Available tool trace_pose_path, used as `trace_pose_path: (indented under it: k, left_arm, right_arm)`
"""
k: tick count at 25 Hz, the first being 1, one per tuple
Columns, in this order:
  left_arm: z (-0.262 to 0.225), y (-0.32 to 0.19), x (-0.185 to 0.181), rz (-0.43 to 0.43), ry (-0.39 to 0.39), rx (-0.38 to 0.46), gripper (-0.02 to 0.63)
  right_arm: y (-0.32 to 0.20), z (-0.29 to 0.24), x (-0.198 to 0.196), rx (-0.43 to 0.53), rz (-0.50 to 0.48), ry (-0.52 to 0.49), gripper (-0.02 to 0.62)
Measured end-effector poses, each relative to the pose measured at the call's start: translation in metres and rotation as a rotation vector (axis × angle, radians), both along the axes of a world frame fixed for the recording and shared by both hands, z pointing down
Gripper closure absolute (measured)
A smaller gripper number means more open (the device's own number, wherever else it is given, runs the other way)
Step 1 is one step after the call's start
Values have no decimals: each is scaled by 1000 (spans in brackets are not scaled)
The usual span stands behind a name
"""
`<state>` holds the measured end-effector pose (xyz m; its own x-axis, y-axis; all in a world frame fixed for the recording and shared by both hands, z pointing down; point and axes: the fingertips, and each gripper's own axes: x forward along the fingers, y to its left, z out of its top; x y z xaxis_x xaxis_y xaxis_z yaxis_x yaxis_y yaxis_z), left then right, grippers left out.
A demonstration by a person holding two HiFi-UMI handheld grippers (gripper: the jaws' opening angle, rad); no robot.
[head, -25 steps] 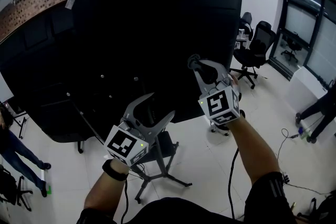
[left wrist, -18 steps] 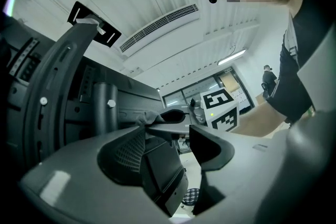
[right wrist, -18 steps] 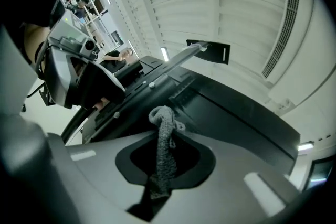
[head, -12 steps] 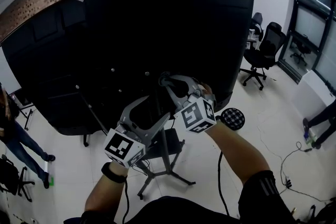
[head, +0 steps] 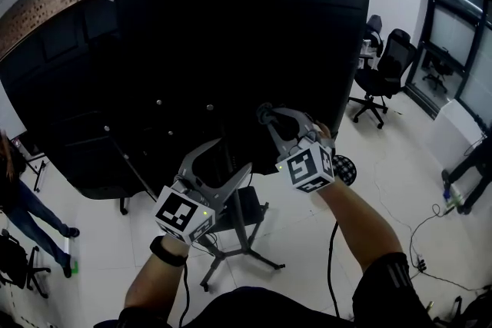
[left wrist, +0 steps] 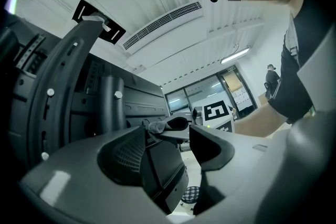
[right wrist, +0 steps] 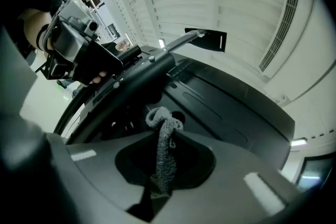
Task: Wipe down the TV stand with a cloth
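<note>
- Left gripper point(head: 233, 154): nearest the person. Jaws apart, nothing between the pads. Through the gap, the left gripper view shows only the stand's black shelf box point(left wrist: 160, 176). Idle, in my judgement.
- Right gripper point(head: 267, 117): just beyond, to the right. Jaws closed on 1 grey knitted cloth point(right wrist: 164, 139), which pokes past the tips as a short twist ending in a small loop.
- TV stand point(head: 244, 234): on the white floor below both grippers. It has 1 upright post, splayed legs and the shelf box part-way up. Long axis vertical.
- Mount bar point(right wrist: 131, 78): lies just ahead of the cloth and looks apart from it. It crosses the right gripper view diagonally, lower left to upper right.
- TV back panel point(head: 231, 34): large, black, behind the post.
- Key relation: the cloth sits level with the stand's upper part, with the legs well below. The right hand is nearer and carries the cloth, so the first stroke probably falls to it: forward to contact, then down the post.
- Far: office chairs point(head: 384, 61) at the right.
</note>
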<state>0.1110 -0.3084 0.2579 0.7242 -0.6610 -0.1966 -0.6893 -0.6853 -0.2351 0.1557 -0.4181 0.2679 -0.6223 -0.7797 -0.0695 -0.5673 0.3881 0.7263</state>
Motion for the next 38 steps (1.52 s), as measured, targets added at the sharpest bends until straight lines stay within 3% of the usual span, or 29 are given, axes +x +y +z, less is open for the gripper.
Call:
trace_pose_path:
  k: [13, 18, 28, 38]
  left_arm:
    - [0, -2, 31, 59, -17, 4, 319]
    - [2, 2, 26, 59, -23, -1, 319]
    - [-12, 25, -43, -4, -4, 22, 319]
    - [-29, 60, -174, -128, 25, 75, 353]
  right_arm:
    - [-24, 1, 87, -30, 172, -54, 566]
    - [-18, -4, 91, -27, 183, -77, 566]
    - [60, -67, -15, 125, 8, -29, 566]
    - [129, -107, -175, 198, -153, 10, 566]
